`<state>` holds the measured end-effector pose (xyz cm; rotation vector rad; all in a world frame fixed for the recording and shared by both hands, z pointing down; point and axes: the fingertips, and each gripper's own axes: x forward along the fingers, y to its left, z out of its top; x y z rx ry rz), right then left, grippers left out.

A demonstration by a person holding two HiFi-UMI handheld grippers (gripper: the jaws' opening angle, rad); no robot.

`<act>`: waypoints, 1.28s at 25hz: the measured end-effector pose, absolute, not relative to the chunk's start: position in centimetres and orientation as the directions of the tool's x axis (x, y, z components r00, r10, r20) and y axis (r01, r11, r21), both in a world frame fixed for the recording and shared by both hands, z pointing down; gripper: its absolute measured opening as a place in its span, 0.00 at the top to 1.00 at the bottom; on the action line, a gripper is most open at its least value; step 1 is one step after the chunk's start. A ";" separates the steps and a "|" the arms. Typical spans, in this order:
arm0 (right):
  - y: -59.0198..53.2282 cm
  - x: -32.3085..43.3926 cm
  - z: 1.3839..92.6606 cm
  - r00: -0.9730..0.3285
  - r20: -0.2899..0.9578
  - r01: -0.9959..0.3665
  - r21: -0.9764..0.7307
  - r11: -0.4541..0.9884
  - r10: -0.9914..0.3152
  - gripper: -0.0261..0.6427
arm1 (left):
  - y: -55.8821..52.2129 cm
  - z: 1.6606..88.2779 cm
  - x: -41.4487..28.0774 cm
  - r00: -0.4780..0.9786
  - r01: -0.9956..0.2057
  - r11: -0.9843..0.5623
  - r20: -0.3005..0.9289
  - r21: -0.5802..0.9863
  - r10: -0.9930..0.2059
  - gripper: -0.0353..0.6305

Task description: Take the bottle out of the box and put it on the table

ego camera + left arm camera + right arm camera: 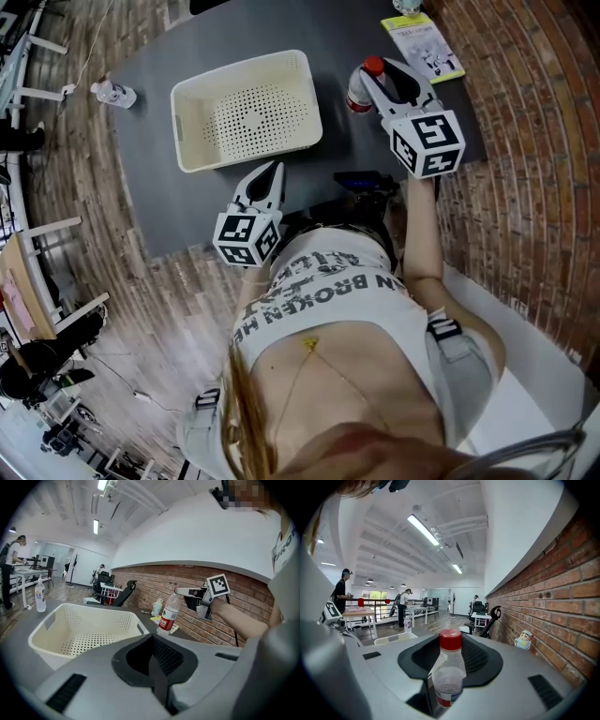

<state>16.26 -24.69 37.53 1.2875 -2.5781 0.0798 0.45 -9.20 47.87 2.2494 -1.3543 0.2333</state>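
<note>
A clear plastic bottle [359,92] with a red cap and red label stands upright just right of the white perforated box [187,122] on the dark table [150,187]. My right gripper [373,82] is shut on the bottle, near its upper part. In the right gripper view the bottle [449,677] fills the gap between the jaws. In the left gripper view the bottle [168,613] has its base at table level; I cannot tell whether it touches. My left gripper [272,173] hovers at the table's near edge in front of the box [47,634], shut and empty. The box holds nothing.
A second small bottle [112,94] stands at the table's far left corner. A booklet [424,42] and a little figure [524,639] lie at the far right, by the brick wall [534,141]. A black object [366,183] sits at the table's near edge.
</note>
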 end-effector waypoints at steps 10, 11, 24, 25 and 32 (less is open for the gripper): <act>-25.1 17.3 40.1 -0.568 0.274 -0.796 0.055 0.602 -0.776 0.75 | -9.0 48.1 0.9 0.475 -0.872 -0.359 0.396 0.334 -0.786 0.94; -25.1 17.4 40.5 -0.566 0.279 -0.798 0.053 0.601 -0.776 0.75 | -9.0 48.2 1.0 0.474 -0.872 -0.357 0.396 0.335 -0.786 0.94; -25.4 18.2 45.6 -0.544 0.361 -0.800 0.048 0.598 -0.758 0.75 | -8.9 48.3 0.5 0.446 -0.885 -0.329 0.399 0.329 -0.801 0.94; -25.5 18.2 45.9 -0.543 0.366 -0.800 0.049 0.598 -0.756 0.75 | -8.9 48.3 0.4 0.445 -0.886 -0.327 0.399 0.329 -0.802 0.94; -25.8 18.3 48.0 -0.534 0.398 -0.800 0.045 0.598 -0.746 0.75 | -9.2 48.7 0.3 0.437 -0.888 -0.315 0.402 0.335 -0.805 0.94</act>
